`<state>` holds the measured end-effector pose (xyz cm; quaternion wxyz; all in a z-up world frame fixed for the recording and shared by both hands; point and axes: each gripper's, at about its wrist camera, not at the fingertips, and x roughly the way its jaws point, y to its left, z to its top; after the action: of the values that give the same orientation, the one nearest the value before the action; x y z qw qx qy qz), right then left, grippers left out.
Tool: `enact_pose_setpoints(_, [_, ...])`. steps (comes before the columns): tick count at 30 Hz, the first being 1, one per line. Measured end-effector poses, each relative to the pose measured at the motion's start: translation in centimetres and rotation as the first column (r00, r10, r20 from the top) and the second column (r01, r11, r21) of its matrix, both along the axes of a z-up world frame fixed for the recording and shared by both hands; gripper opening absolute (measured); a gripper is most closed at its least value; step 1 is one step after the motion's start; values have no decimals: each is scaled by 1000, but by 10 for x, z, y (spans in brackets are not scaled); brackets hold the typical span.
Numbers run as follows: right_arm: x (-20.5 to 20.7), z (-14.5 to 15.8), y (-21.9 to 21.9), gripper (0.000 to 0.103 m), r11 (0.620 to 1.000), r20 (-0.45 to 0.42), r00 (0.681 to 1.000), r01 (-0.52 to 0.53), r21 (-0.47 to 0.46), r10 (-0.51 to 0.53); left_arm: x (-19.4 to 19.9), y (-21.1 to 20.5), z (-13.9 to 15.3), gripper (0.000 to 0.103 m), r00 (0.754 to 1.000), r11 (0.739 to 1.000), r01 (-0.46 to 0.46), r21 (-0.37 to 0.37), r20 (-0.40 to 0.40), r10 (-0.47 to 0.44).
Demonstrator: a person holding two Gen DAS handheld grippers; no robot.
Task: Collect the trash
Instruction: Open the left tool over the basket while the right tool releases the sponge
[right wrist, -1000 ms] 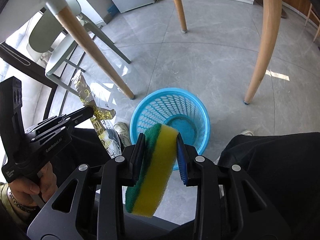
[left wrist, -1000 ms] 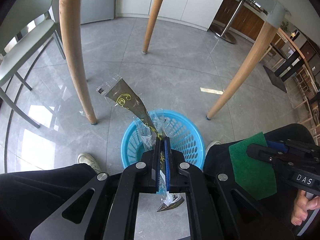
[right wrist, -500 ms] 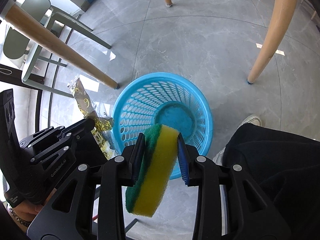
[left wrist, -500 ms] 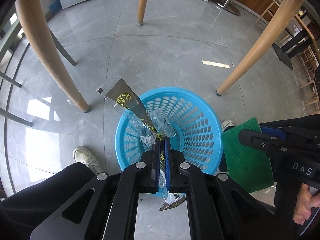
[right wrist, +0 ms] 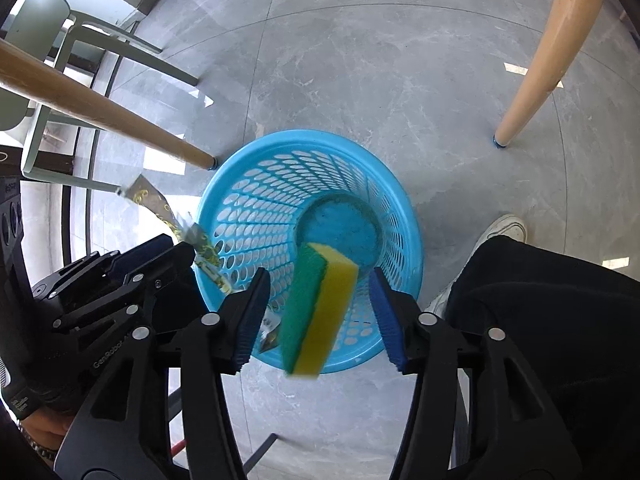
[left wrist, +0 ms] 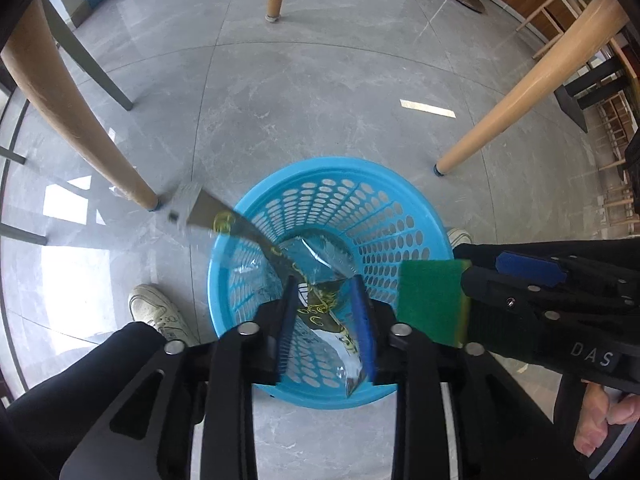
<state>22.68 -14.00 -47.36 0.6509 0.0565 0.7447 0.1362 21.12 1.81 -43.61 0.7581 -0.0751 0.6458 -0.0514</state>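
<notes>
**A:** Where do your two pieces sit against the basket [right wrist: 256, 184]?

**B:** Both grippers point steeply down at its mouth. In the right gripper [right wrist: 318, 314] the sponge [right wrist: 318, 312] hangs between spread jaws. They have just been opening, and there is a clear gap on each side, so neither pad presses it. It stands on end, long axis running down toward the basket floor, low end over the near rim. I judge it is already dropping.

**A:** And your left?

**B:** The left gripper [left wrist: 326, 312] has also just been opening. The wrapper [left wrist: 280, 258] lies loose between its jaws, not pinched. Its long axis slants up and left: the near end sits over the basket, the far end reaches out past the left rim toward the table leg [left wrist: 72, 120].

**A:** So which one needs watching?

**B:** The wrapper. It is light and part of it lies outside the rim, so you may see it catch on the edge or slide to the floor [left wrist: 320, 100]. The sponge is better centred.

**A:** Anything you cannot make out?

**B:** The wrapper's far end is smeared by blur. Its clear film is hard to tell from the holes in the basket. The near rim hides behind both grippers. I cannot tell whether the wrapper touches the wall.
</notes>
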Motion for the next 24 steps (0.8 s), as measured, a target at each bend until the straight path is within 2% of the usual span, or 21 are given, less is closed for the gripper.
enact_pose_setpoints(6, [-3, 3, 3, 53, 1000, 0, 1000, -17, -19, 17, 0, 9, 3, 31, 999, 998, -38, 46, -4, 39])
enact_pose_setpoints(12, [-10, 16, 4, 53, 999, 12, 999, -29, -29, 30, -6, 25, 20, 33, 995, 995, -95, 39, 14, 94])
enact_pose_setpoints(16, [-16, 34, 3, 58, 1000, 37, 999, -28, -13, 28, -14, 34, 36, 33, 992, 991, -127, 29, 22, 126])
enact_pose_setpoints(21, [-29, 61, 9, 62, 997, 82, 994, -74, 25, 71, -31, 42, 57, 43, 990, 990, -138, -2, 34, 138])
enact_pose_setpoints(24, [-39, 77, 13, 63, 995, 112, 989, -98, 36, 93, -43, 47, 68, 44, 988, 989, -149, -9, 46, 150])
